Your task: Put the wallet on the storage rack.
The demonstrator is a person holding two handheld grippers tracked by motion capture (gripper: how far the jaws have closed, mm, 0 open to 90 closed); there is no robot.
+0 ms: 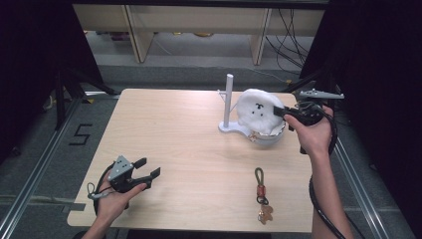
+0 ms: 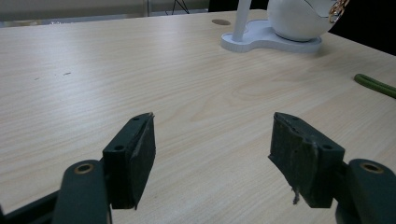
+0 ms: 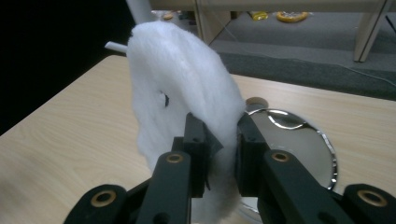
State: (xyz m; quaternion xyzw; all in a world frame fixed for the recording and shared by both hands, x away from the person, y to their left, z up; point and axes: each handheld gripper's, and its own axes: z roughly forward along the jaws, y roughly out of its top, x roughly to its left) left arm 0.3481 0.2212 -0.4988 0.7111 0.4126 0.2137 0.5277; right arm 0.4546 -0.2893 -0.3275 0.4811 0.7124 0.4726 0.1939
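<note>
High view: right gripper (image 1: 281,112) pinches white plush pad (image 1: 257,110) above bowl (image 1: 268,138) by the stand (image 1: 229,102). Left gripper view: left gripper (image 2: 212,151) spread, empty, over table (image 2: 116,79). Right gripper view: pad (image 3: 187,93) looks soft, light; edge pinch suits

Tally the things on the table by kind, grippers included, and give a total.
Grippers: 2 (left, open; right, shut on the plush)
White plush: 1
White stand with post: 1
Bowl: 1
Keychain: 1
Total: 6
</note>
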